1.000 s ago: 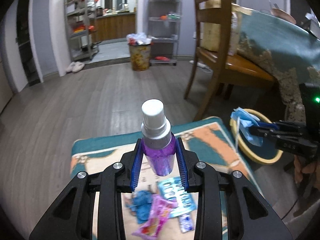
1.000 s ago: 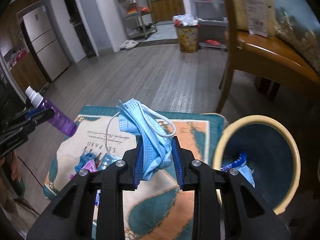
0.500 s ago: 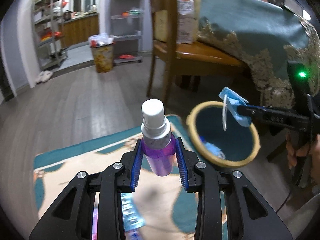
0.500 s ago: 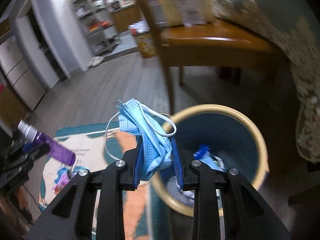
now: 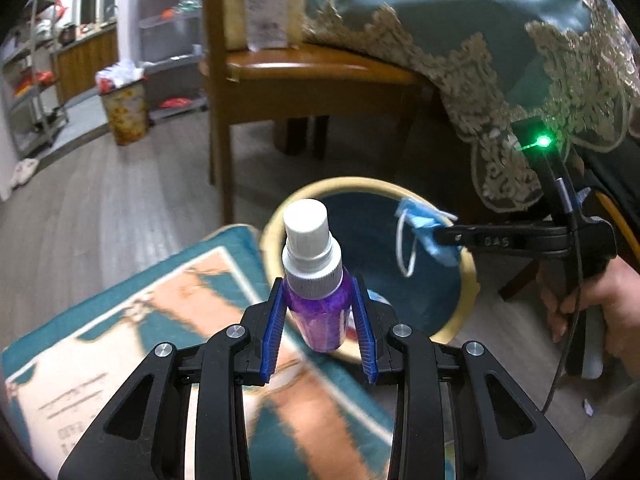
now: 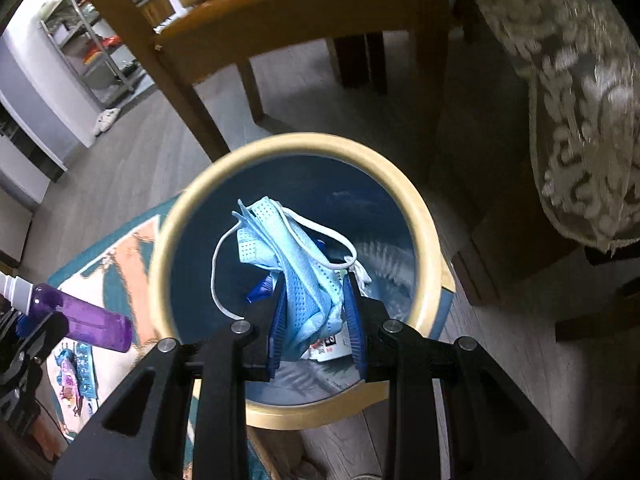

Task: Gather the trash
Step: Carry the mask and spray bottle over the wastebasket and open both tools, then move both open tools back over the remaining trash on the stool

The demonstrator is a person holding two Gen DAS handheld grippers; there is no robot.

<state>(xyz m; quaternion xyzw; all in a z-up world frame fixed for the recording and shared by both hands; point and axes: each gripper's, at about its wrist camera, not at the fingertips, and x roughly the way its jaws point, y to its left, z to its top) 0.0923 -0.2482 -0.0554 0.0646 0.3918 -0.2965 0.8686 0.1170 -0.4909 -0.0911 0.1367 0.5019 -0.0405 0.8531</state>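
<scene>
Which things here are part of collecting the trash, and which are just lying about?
Part of the job:
- blue face mask, held by right gripper
- purple spray bottle, held by left gripper
- trash bin
- wrappers on the rug

Just there:
- wooden chair
- lace tablecloth
- far bin

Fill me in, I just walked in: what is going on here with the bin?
A person is clearing trash with a hand-held gripper in each hand. The right hand-held gripper is shut on a crumpled blue face mask and holds it over the open mouth of the yellow-rimmed bin. The left hand-held gripper clamps a purple spray bottle near the bin's rim. Neither item is released.
</scene>
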